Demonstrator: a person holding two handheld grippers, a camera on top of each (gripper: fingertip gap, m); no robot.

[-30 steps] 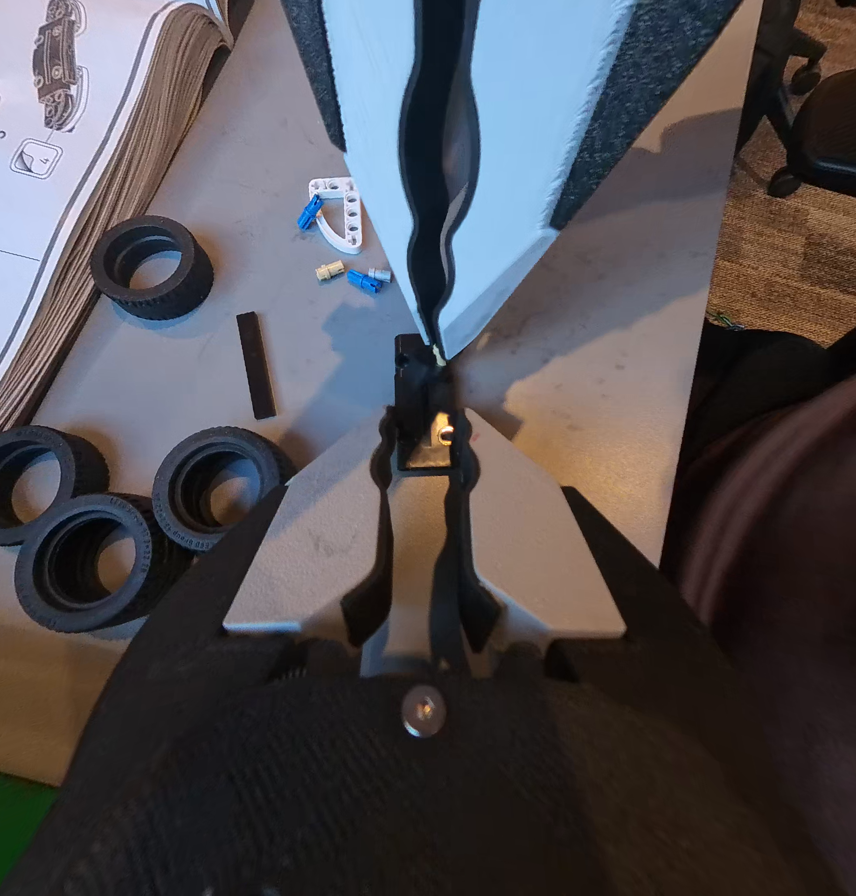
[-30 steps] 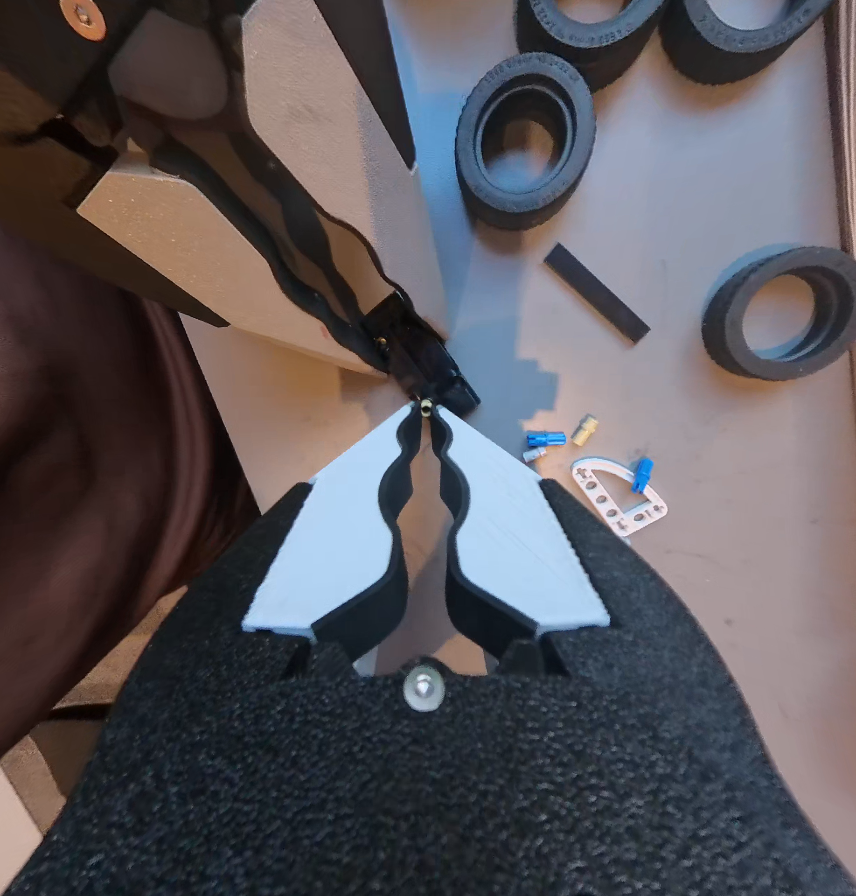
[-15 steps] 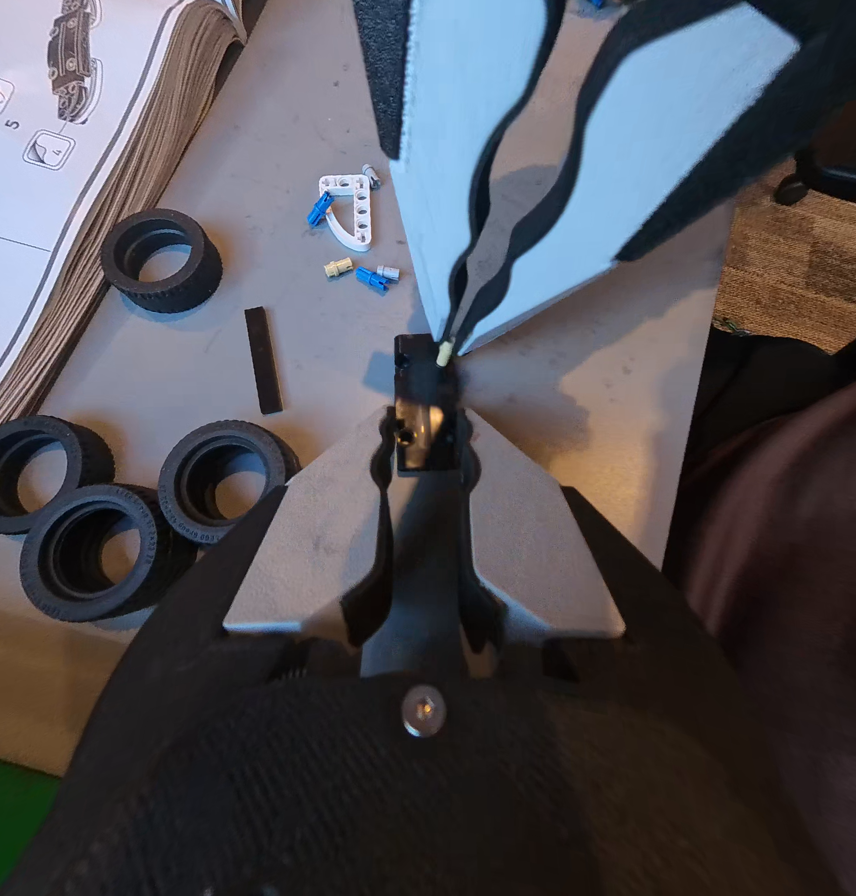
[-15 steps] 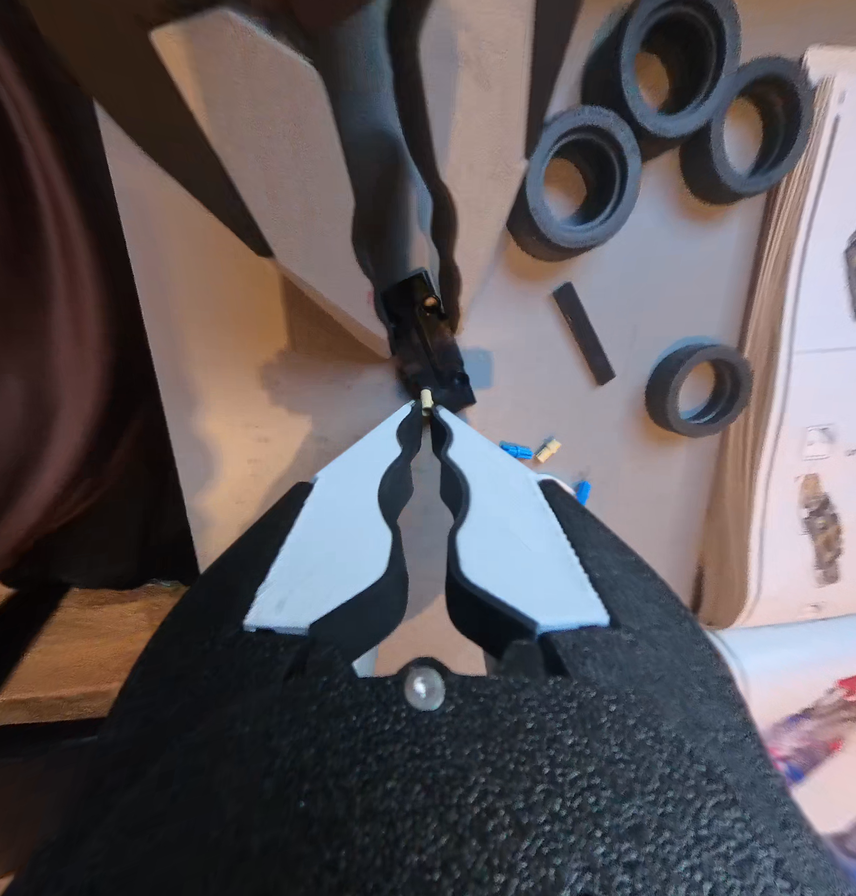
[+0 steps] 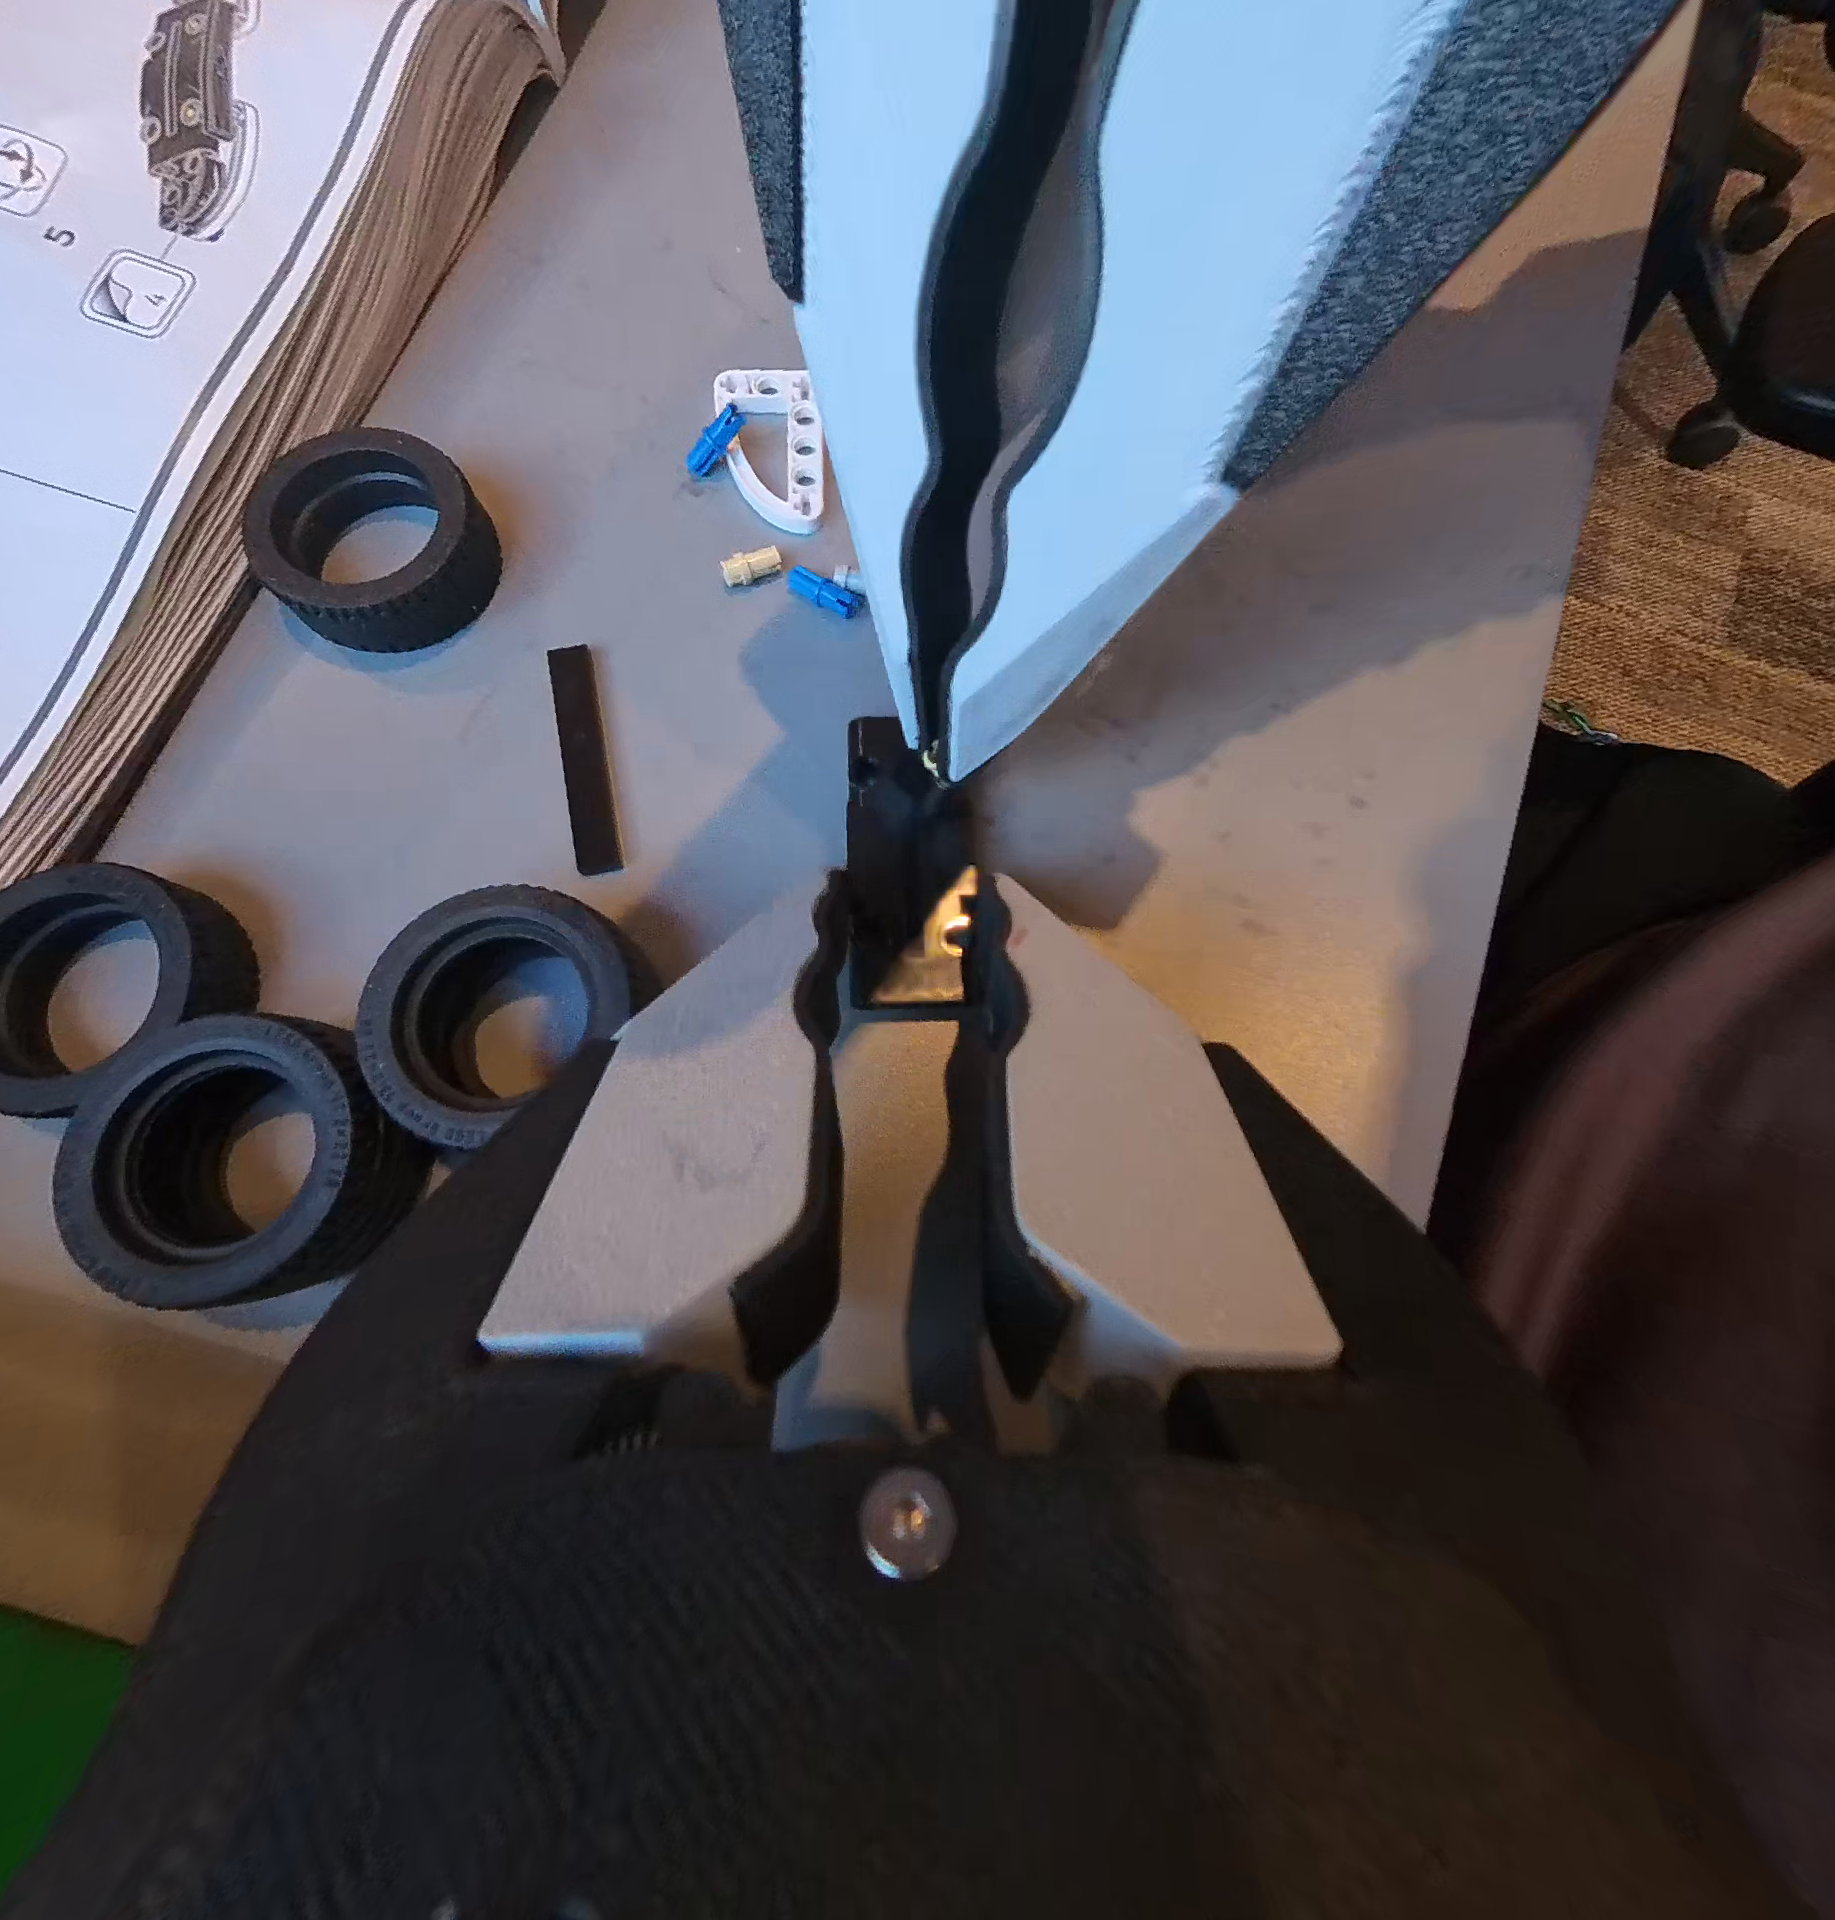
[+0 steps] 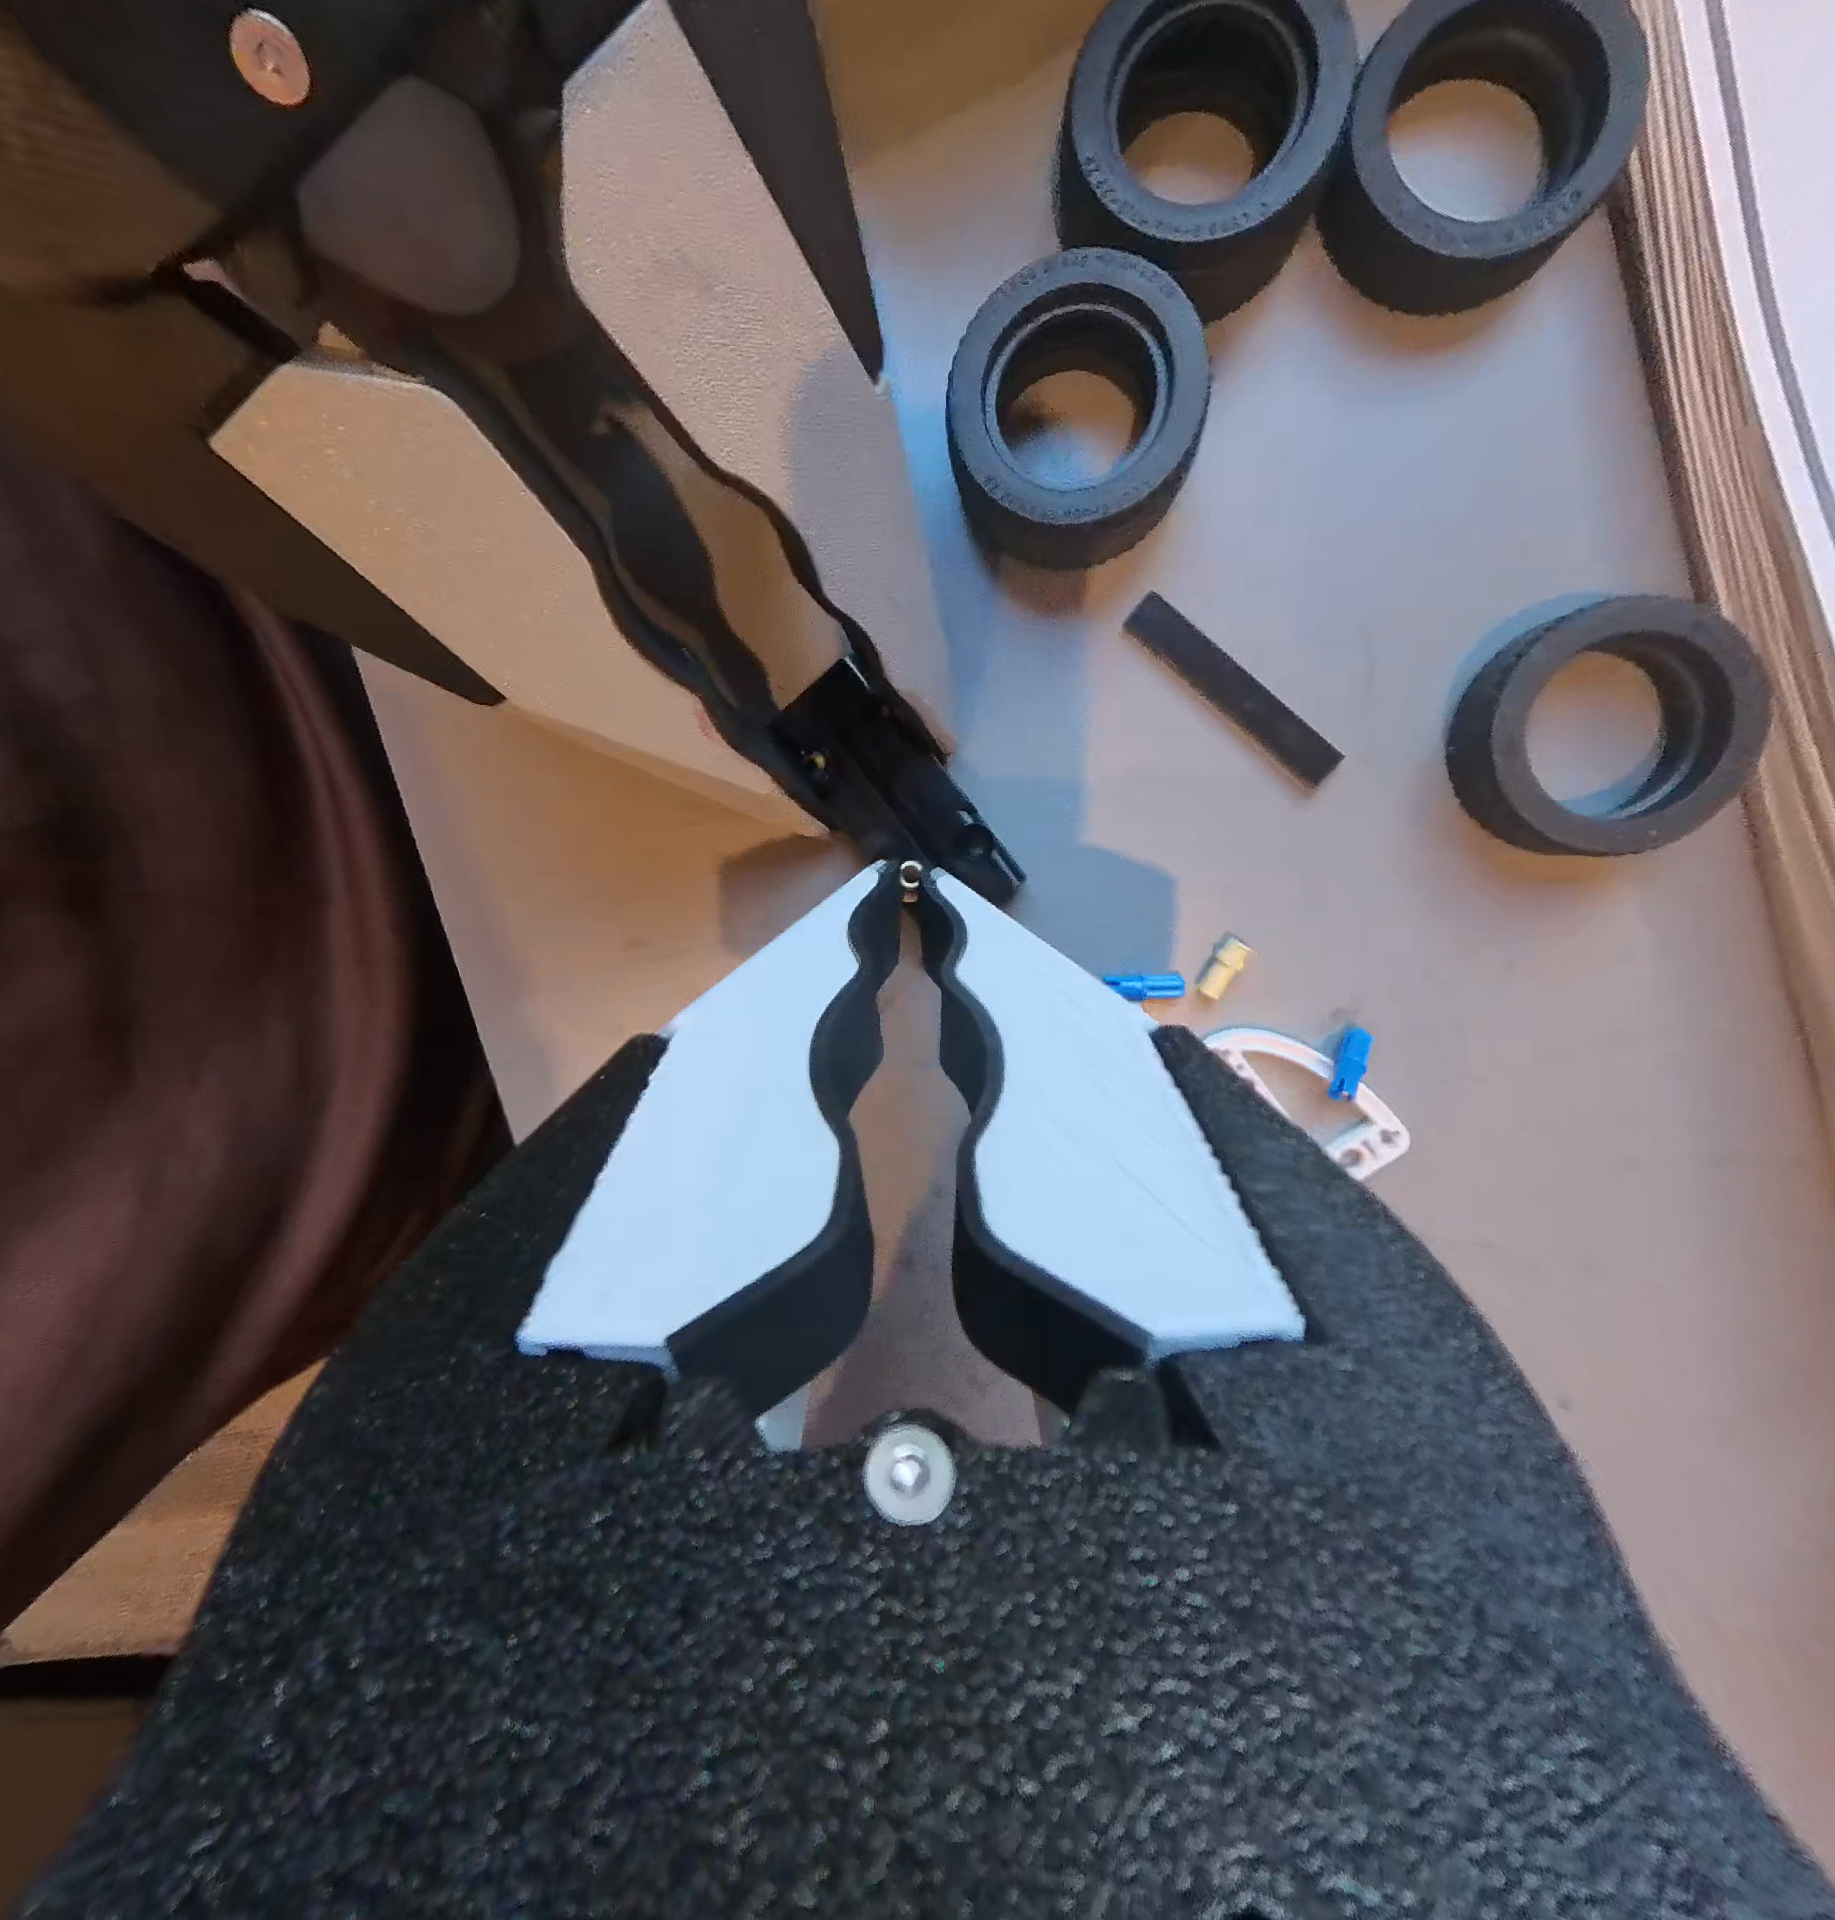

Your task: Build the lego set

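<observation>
My left gripper (image 5: 908, 935) is shut on a black lego piece (image 5: 892, 831) and holds it above the grey table. My right gripper (image 6: 908, 878) is shut on a small tan pin (image 6: 909, 875), whose tip touches the black piece (image 6: 882, 774). In the left wrist view the right gripper (image 5: 934, 748) comes down from the top and its tips meet the black piece's far end. In the right wrist view the left gripper (image 6: 788, 717) reaches in from the upper left.
Several black tyres (image 5: 373, 540) (image 6: 1079, 405) lie on the table (image 5: 1256, 779). A black flat strip (image 5: 584, 758), blue pins (image 5: 825, 592), a tan pin (image 5: 750, 566) and a white curved piece (image 5: 788, 457) lie nearby. An open instruction book (image 5: 113, 208) is left. A person's dark sleeve (image 5: 1671, 1247) is right. Left and right tips are no more than a few centimetres apart. Left tips and right tips are each some 20 cm from the open instruction book (image 5: 113, 208).
The right gripper swung away and tilted half a second ago, then came back upright. Its pin tip is again pressed against the black piece, with less of the pin showing.
</observation>
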